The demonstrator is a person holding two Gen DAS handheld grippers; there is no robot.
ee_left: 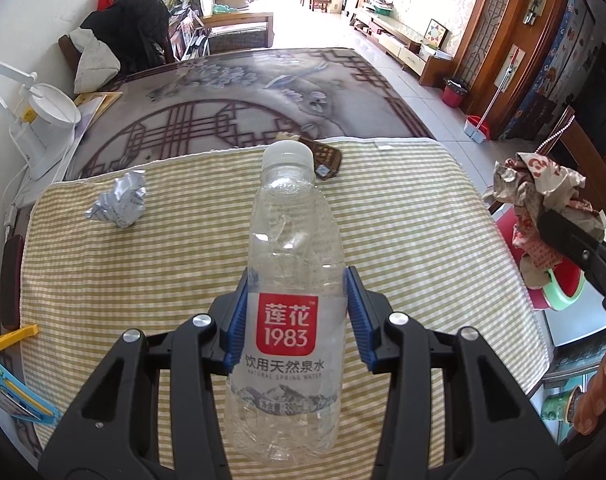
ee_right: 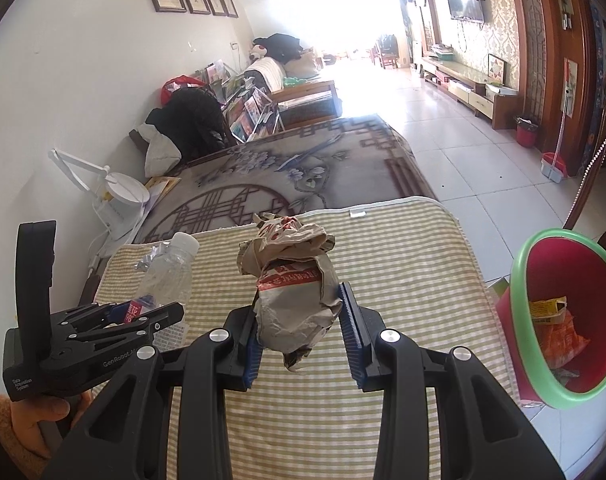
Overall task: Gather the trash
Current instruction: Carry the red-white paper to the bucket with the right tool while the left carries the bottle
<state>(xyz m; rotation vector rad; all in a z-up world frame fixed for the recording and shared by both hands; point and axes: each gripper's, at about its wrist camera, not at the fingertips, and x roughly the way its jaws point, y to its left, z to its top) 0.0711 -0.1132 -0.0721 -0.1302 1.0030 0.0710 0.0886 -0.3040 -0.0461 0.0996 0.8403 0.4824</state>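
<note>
My left gripper is shut on an empty clear plastic water bottle with a red label, held over the striped cloth. It also shows in the right wrist view. My right gripper is shut on a crumpled brown paper bag, also seen at the right edge of the left wrist view. A crumpled silver wrapper and a brown wrapper lie on the cloth. A red bin with a green rim stands right of the table, with trash inside.
A white desk lamp stands at the table's left edge. A yellow clip and blue items lie at the near left. A patterned mat covers the far table half. A second red bin and a dustpan are on the floor.
</note>
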